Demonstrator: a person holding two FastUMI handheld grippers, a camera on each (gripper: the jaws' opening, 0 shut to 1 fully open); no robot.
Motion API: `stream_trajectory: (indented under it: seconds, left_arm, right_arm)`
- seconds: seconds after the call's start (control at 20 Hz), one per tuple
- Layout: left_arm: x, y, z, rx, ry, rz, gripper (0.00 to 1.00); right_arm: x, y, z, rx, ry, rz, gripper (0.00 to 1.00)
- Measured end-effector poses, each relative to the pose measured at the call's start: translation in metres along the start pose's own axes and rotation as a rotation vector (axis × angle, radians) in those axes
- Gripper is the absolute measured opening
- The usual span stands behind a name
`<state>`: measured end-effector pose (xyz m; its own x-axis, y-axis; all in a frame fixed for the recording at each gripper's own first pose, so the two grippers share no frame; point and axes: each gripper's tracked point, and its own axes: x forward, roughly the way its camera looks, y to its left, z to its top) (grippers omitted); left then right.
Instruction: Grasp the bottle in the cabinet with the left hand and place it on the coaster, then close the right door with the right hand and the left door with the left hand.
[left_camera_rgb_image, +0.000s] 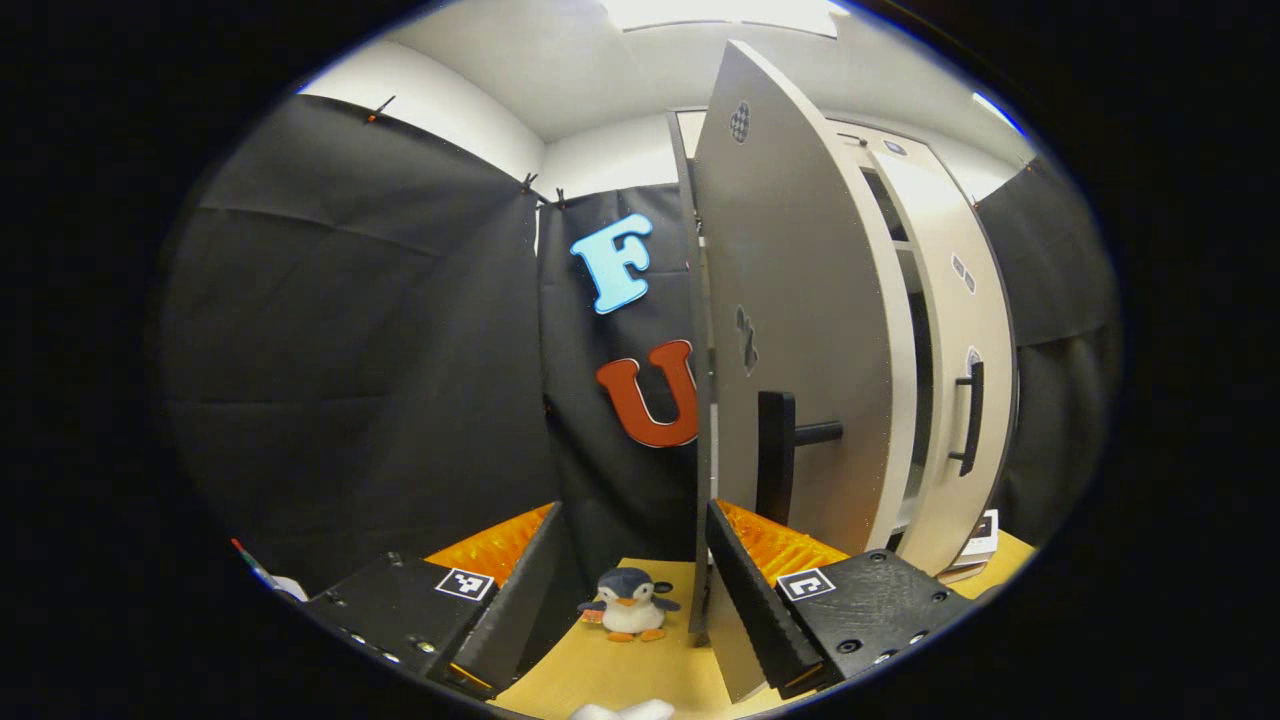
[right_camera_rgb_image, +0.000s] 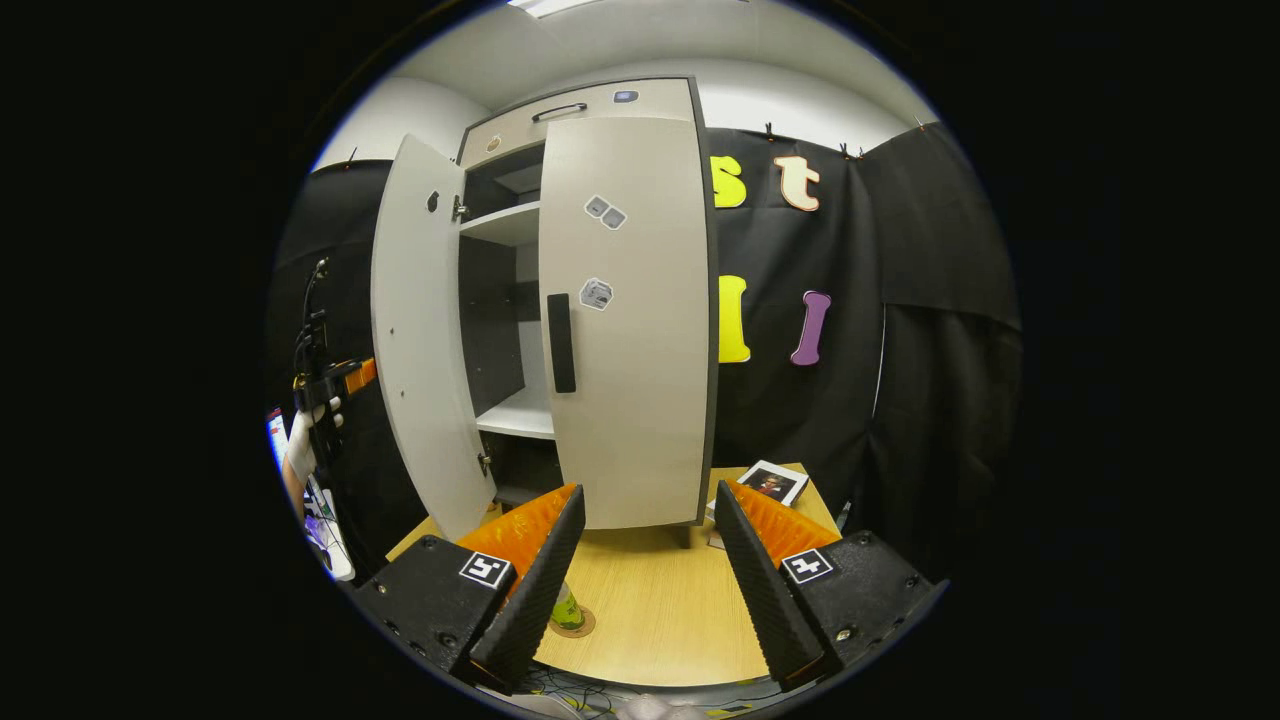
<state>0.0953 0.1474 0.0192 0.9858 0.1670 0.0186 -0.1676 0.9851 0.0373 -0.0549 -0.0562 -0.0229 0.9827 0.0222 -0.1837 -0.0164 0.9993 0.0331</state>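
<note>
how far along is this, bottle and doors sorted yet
Done: the bottle stands on the coaster on the table, and the right door looks shut or nearly so. In hand: the left gripper is open, up by the left door near its handle. Left: swinging that door closed. The right gripper hangs open, holding nothing.

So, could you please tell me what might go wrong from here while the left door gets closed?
1. The left gripper is open beside the left door, near its edge; that edge could catch a finger and skew the push.
2. The bottle on the coaster stands before the cabinet; a low arm could topple it.
</note>
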Motion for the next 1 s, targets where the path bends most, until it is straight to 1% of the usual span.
stream_trajectory:
  seconds: [0.05, 0.1, 0.3, 0.5, 0.55, 0.6, 0.65, 0.75, 0.9, 1.0]
  left_arm:
    - [0.000, -0.005, 0.000, -0.008, -0.002, -0.007, 0.87]
    - [0.000, -0.010, 0.001, -0.015, -0.004, -0.015, 0.83]
    - [0.001, -0.036, 0.001, -0.018, -0.004, -0.062, 0.83]
    - [0.008, -0.075, -0.001, -0.027, 0.003, -0.142, 0.84]
    - [0.011, -0.083, -0.002, -0.031, 0.001, -0.155, 0.91]
    - [0.014, -0.091, -0.006, -0.037, 0.016, -0.170, 0.94]
    - [0.016, -0.097, -0.012, -0.047, 0.038, -0.186, 0.99]
    - [0.012, -0.100, -0.014, -0.061, 0.049, -0.198, 0.97]
    - [0.005, -0.101, -0.008, -0.034, 0.037, -0.200, 0.95]
    - [-0.007, -0.107, -0.003, -0.033, 0.027, -0.207, 0.96]
  right_arm:
    - [-0.002, 0.000, 0.000, -0.002, -0.001, 0.000, 0.81]
    - [-0.002, 0.000, 0.001, -0.003, -0.002, 0.000, 0.81]
    - [-0.005, -0.006, 0.001, -0.001, -0.008, -0.005, 0.81]
    - [0.006, -0.023, 0.010, 0.008, -0.014, -0.020, 0.81]
    - [0.006, -0.026, 0.010, 0.012, -0.011, -0.025, 0.81]
    - [0.005, -0.027, 0.012, 0.020, -0.019, -0.027, 0.81]
    - [0.001, -0.027, 0.013, 0.025, -0.024, -0.033, 0.81]
    - [-0.002, -0.027, 0.017, 0.030, -0.038, -0.040, 0.81]
    - [-0.006, -0.025, 0.022, 0.028, -0.055, -0.045, 0.81]
    - [-0.007, -0.020, 0.023, 0.033, -0.061, -0.041, 0.81]
